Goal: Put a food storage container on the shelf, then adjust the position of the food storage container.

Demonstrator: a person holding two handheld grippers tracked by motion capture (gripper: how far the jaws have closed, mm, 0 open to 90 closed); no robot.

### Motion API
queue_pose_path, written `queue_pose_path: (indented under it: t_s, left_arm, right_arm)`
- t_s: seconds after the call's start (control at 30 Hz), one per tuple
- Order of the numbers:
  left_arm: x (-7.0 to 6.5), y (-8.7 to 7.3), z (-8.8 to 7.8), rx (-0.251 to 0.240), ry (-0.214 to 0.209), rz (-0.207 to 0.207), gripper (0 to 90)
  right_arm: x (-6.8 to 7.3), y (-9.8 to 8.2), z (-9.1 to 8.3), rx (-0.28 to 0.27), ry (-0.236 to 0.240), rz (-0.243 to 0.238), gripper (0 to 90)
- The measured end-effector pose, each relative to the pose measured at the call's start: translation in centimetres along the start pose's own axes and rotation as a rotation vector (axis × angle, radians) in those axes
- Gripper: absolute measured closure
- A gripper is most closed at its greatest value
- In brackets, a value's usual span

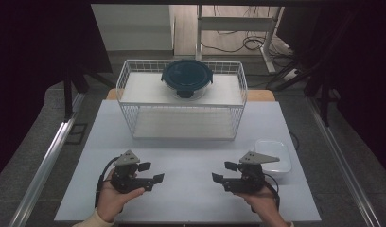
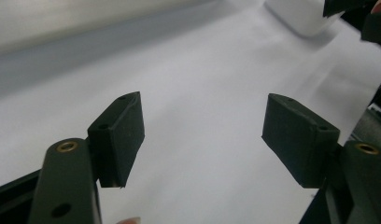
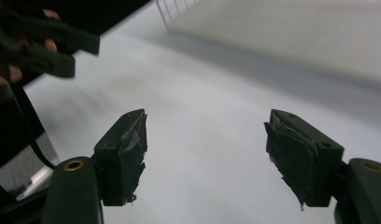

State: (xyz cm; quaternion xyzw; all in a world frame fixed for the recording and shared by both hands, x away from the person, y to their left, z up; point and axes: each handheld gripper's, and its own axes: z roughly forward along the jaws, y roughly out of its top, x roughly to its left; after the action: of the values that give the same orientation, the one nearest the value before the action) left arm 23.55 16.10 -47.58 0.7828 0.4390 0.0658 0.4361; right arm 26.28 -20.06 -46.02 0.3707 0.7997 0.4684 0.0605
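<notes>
My left gripper [image 1: 151,172] and right gripper [image 1: 225,171] are resting low on the white tabletop [image 1: 186,189], jaws spread and empty, facing each other. I'm seeing the round lidded container [image 1: 187,77] sitting on the wire rack [image 1: 181,99], with a white tray [image 1: 276,153] just beside the right gripper.

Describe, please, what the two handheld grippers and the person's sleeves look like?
Both the left claw and right claw are black, each topped by a grey three-cornered plate and trailing a black cable. Brass-coloured rivets mark the jaw arms. The right claw's pads look frayed. Light-coloured sleeve cuffs show.
</notes>
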Motion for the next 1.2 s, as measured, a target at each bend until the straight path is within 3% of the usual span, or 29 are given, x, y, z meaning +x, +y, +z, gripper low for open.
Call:
queue_pose_path:
  t_s: [0.13,0.3,0.43,0.63,0.8,1.2]
  left_arm:
    - [0.0,-0.8,1.3,0.038,0.023,0.009,28.8]
    - [0.4,-1.1,1.5,0.041,0.034,0.005,28.8]
    - [0.4,-1.2,1.4,0.037,0.036,0.011,28.4]
    - [0.4,-1.5,1.7,0.049,0.042,0.007,27.1]
    - [0.1,-1.7,1.3,0.031,0.058,0.014,25.8]
    - [1.1,-2.4,1.5,0.042,0.071,-0.003,25.2]
  right_arm:
    - [-0.4,-1.5,1.6,0.057,0.003,0.014,30.6]
    - [-0.4,-1.6,1.8,0.068,-0.007,-0.014,31.1]
    - [-0.8,-1.9,1.9,0.084,-0.006,-0.010,31.0]
    - [-0.8,-1.9,2.0,0.084,-0.003,-0.006,31.7]
    - [-0.8,-1.8,2.0,0.080,0.012,0.005,33.9]
    - [-0.7,-0.9,1.4,0.078,0.012,-0.004,40.4]
